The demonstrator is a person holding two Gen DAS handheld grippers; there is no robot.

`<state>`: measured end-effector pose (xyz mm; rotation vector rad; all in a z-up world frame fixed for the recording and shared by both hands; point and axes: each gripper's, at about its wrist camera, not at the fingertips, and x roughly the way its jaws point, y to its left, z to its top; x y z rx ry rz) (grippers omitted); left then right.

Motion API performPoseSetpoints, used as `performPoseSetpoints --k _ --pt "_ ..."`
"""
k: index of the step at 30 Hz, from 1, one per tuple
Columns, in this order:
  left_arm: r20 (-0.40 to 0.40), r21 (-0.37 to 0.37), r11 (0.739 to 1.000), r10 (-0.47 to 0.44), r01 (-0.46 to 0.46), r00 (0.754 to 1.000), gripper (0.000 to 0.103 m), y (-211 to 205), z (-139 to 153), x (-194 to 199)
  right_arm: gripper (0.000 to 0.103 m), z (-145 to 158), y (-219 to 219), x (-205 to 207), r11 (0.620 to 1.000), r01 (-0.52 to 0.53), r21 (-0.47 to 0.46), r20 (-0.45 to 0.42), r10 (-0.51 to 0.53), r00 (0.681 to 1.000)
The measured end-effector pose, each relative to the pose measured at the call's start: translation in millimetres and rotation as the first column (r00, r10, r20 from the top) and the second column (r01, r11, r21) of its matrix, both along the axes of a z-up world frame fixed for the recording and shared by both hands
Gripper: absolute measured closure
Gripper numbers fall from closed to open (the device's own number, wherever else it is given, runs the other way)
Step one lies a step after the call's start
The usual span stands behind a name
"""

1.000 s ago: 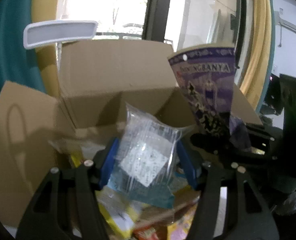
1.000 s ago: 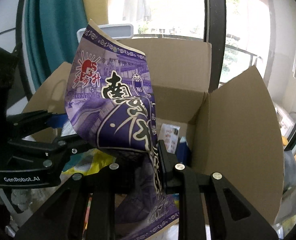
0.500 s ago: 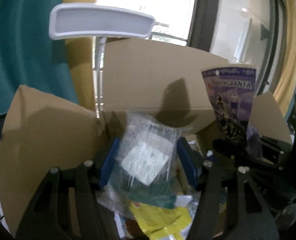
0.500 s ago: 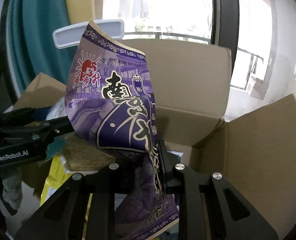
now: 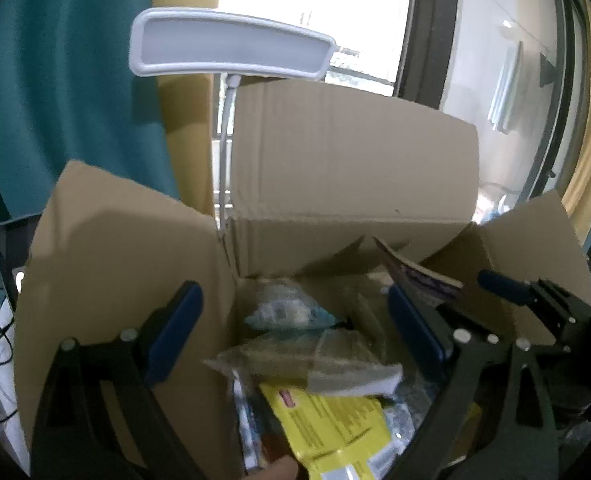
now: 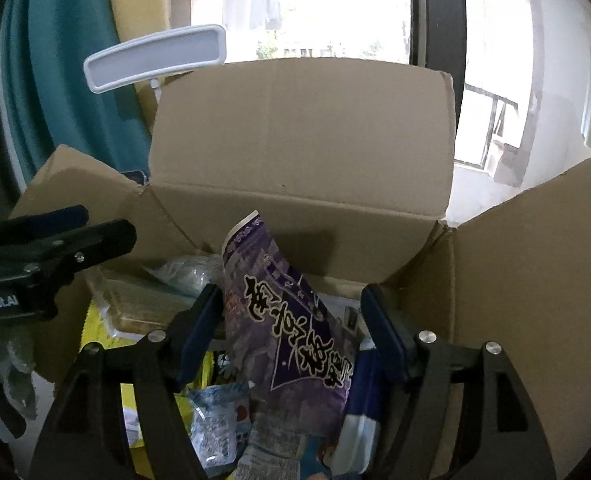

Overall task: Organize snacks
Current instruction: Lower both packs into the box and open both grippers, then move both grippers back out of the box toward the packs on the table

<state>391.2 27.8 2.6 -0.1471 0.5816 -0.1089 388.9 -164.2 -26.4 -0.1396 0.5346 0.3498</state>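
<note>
An open cardboard box (image 5: 355,168) (image 6: 303,136) holds several snack packs. My left gripper (image 5: 295,328) is open and empty above them; a clear pack (image 5: 291,312) lies in the box below it, next to a yellow pack (image 5: 331,420). My right gripper (image 6: 293,320) is open over the box. The purple snack bag (image 6: 287,320) stands loose between its fingers, leaning in the box; its edge shows in the left wrist view (image 5: 419,276). The left gripper shows at the left of the right wrist view (image 6: 55,240).
A white lamp head (image 5: 231,48) (image 6: 155,56) on a thin stem rises behind the box. Teal curtain (image 5: 55,80) and a window lie beyond. Box flaps stand up at left (image 5: 115,260) and right (image 6: 535,280). A laptop edge (image 5: 7,240) is at far left.
Both grippers have opened. The clear pack dropped from the left gripper into the box. The purple bag was released from the right gripper and tipped down into the box.
</note>
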Motion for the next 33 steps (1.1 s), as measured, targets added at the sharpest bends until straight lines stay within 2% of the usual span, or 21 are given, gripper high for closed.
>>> performPoseSetpoints --k 5,13,19,33 --pt "0.01 -0.021 1.0 -0.003 0.003 1.0 0.008 0 8 -18 0.028 2 -1 -16 1.0 -0.007 0.001 0.013 0.007 1.0" --pt "0.018 -0.01 1.0 -0.003 0.003 1.0 0.008 -6 8 -44 0.028 1 -5 -43 1.0 -0.016 0.004 0.002 0.016 1.0" --pt "0.032 -0.036 0.999 -0.019 0.02 0.999 0.008 -4 5 -72 0.028 -4 -7 -66 0.999 -0.028 0.02 -0.012 0.029 1.0" --pt "0.051 -0.001 0.998 -0.055 0.055 0.997 0.007 -13 -8 -139 0.028 -13 -16 -124 0.997 -0.058 0.054 -0.015 0.059 0.998"
